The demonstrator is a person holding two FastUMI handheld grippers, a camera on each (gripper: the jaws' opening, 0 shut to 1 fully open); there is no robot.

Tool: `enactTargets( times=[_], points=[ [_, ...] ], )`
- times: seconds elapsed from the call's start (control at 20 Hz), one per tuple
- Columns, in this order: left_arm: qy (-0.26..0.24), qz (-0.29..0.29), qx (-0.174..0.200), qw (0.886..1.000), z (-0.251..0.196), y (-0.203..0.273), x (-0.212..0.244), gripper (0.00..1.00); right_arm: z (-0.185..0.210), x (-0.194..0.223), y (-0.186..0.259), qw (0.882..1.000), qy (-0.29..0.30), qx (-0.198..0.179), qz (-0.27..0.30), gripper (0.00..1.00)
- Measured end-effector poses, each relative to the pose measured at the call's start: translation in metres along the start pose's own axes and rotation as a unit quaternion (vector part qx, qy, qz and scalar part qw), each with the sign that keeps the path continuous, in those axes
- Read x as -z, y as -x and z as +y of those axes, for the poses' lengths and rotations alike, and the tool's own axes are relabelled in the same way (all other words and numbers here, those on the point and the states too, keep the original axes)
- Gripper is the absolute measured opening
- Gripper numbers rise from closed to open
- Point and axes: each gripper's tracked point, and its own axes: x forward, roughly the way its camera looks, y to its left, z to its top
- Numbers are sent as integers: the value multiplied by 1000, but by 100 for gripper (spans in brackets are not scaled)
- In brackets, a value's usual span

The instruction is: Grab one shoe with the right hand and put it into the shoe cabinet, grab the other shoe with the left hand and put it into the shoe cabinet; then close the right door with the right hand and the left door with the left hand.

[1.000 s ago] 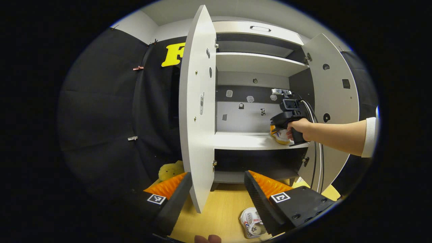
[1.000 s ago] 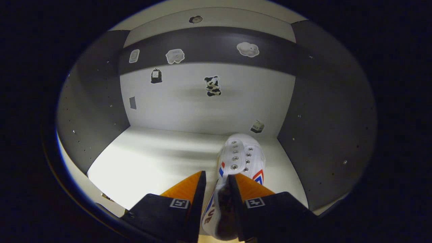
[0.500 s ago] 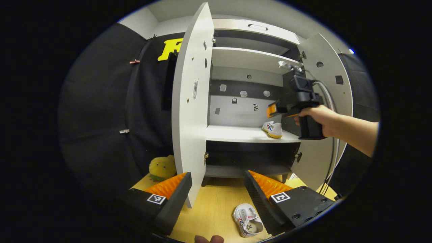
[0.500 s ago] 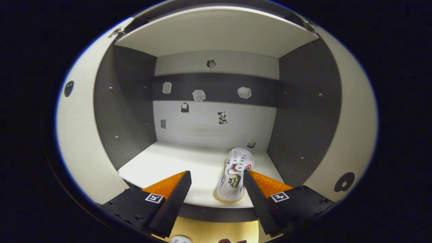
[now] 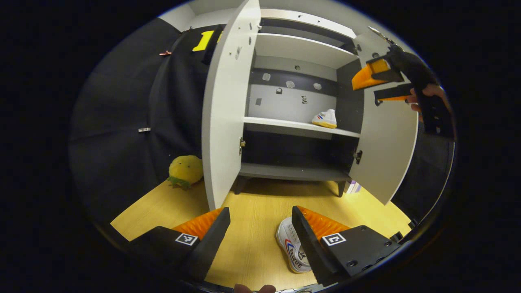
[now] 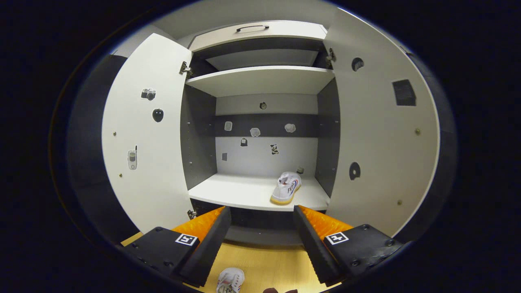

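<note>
- The first shoe (image 6: 287, 188) lies on the middle shelf (image 6: 244, 193) of the shoe cabinet (image 6: 260, 81), toward its right side wall, which leaves the left part of the shelf free, probably for its mate.
- The right gripper (image 6: 262, 232) faces the open cabinet from outside, fingers spread apart and holding nothing; in the left gripper view it is raised near the right door (image 5: 384, 142).
- The second shoe (image 5: 291, 250) rests on the wooden floor (image 5: 252, 228) in front of the cabinet, just beside one finger of the left gripper (image 5: 260, 232).
- The left gripper's fingers are spread wide and empty, a stance that suits dropping over that shoe.
- The left door (image 5: 224, 110) and the right door both stand open, as they must until the second shoe is stored.
</note>
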Motion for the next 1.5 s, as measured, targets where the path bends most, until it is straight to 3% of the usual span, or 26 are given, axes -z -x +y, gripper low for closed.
enactTargets(
  times=[0.2, 0.6, 0.8, 0.85, 0.95, 1.1, 1.2, 1.25, 1.3, 1.35, 1.5],
  points=[
    [-38, 55, 23, 997, -29, -14, 59, 95, -26, 27, 42, 1000, 4, 17, 13, 98],
    [-35, 121, 32, 991, -61, -68, 126, 93, -70, 51, 102, 998, 33, 47, 41, 98],
    [-34, 136, 6, 990, -58, -94, 146, 80, -77, 40, 109, 998, 28, 47, 31, 98],
    [-39, 136, 1, 990, -56, -100, 148, 72, -78, 36, 109, 998, 29, 45, 28, 98],
    [-45, 131, -3, 990, -57, -111, 149, 59, -78, 34, 108, 998, 33, 41, 26, 98],
    [-49, 124, 2, 991, -65, -132, 145, 50, -76, 33, 106, 998, 42, 34, 27, 98],
    [-79, 130, -28, 988, -54, -143, 152, 42, -77, 34, 105, 998, 43, 34, 29, 98],
    [-87, 153, -40, 984, -46, -145, 163, 29, -78, 34, 106, 998, 43, 35, 29, 98],
    [-84, 133, -34, 987, -47, -145, 157, 20, -78, 34, 105, 998, 42, 36, 31, 98],
    [-83, 150, -29, 985, -46, -148, 162, 15, -79, 34, 106, 998, 44, 38, 31, 98],
    [-73, 158, -10, 985, -46, -147, 151, 10, -82, 31, 109, 997, 50, 46, 26, 98]
  ],
)
